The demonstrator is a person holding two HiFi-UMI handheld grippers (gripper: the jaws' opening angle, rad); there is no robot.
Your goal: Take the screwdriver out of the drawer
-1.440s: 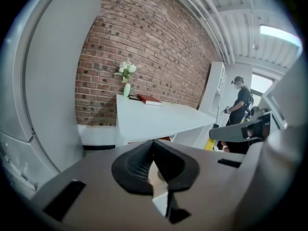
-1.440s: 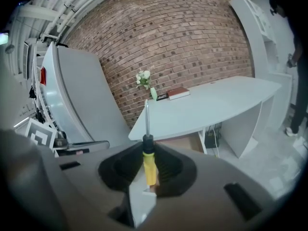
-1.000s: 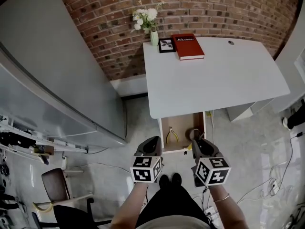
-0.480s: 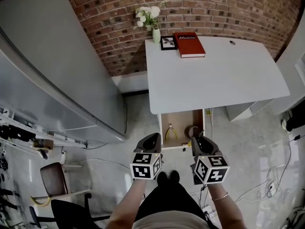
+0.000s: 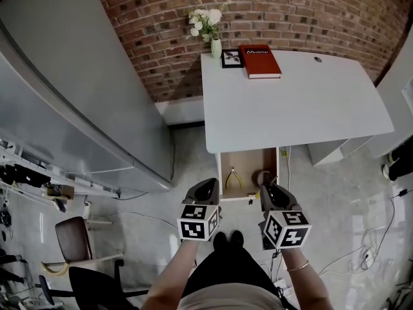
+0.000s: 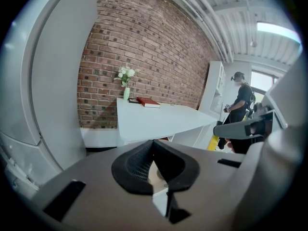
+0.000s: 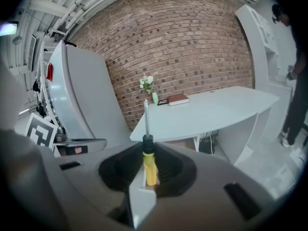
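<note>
My right gripper [image 7: 147, 147] is shut on a screwdriver [image 7: 149, 166] with a yellow handle and black collar. Its metal shaft sticks up past the fingertips. In the head view this gripper [image 5: 270, 192] hovers at the front right corner of the open wooden drawer [image 5: 248, 165] under the white table [image 5: 290, 102]. Yellow-handled pliers [image 5: 233, 177] and a dark round thing [image 5: 261, 176] lie in the drawer. My left gripper [image 5: 205, 191] hangs left of the drawer front. In the left gripper view its pads [image 6: 137, 165] meet at the tips with nothing held.
On the table's far edge are a red book [image 5: 261, 61], a small picture frame [image 5: 230, 59] and a vase of white flowers [image 5: 210, 24]. A big grey cabinet [image 5: 64, 95] stands at left, with a chair [image 5: 71, 237] below it. A person [image 6: 239, 105] stands far right.
Only the head view has shifted a little. Both grippers stay in front of the drawer, the right one still holding the screwdriver.
</note>
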